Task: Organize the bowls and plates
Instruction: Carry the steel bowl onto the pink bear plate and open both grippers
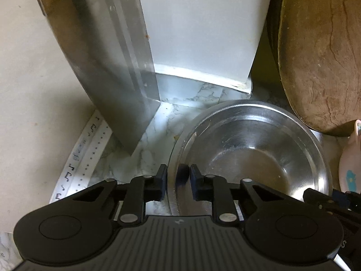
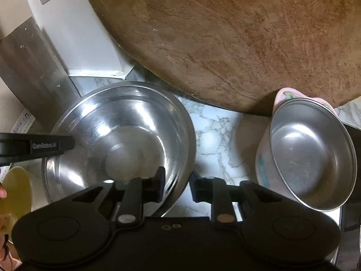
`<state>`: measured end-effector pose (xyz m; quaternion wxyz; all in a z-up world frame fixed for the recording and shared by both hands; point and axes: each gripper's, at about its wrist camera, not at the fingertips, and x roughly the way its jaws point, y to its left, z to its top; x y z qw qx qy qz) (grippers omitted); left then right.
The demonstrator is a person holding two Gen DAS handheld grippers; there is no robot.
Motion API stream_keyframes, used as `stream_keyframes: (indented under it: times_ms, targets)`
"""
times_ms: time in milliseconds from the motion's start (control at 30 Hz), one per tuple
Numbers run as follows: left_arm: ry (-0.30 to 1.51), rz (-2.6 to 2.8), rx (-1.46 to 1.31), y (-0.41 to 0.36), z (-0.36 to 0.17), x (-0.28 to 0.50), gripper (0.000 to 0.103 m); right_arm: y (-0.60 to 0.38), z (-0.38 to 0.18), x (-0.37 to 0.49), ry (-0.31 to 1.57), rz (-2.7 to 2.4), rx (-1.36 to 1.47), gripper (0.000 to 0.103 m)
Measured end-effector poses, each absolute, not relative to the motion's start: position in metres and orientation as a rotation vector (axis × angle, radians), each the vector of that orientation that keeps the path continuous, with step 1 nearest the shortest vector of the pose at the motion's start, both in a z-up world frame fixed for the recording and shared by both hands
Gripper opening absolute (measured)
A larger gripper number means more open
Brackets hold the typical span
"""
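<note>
A large steel bowl (image 1: 252,155) sits on the marble counter; it also shows in the right wrist view (image 2: 119,135). My left gripper (image 1: 178,178) straddles the bowl's left rim, one finger outside and one inside, with a gap on both sides. My right gripper (image 2: 177,185) straddles the bowl's right rim in the same way. A smaller steel-lined pink bowl (image 2: 309,153) stands tilted to the right, and its edge shows in the left wrist view (image 1: 352,158). My left gripper's finger (image 2: 38,146) reaches over the bowl's far rim in the right wrist view.
A big round wooden board (image 2: 237,40) leans behind the bowls, also in the left wrist view (image 1: 322,52). A white box (image 1: 203,27) and a steel panel (image 1: 108,67) stand at the back left. A pale yellow cup (image 2: 15,194) is at the left edge.
</note>
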<state>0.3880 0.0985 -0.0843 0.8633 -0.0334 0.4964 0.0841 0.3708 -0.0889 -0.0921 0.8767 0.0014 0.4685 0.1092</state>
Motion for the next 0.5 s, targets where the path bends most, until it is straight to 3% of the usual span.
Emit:
stream_keyframes:
  times_ms: [500]
  targets:
    - [0.972,0.146,-0.051,0.087,-0.038,0.348,0.020,-0.102,-0.050,0.339,0.905,0.253,0.011,0.019]
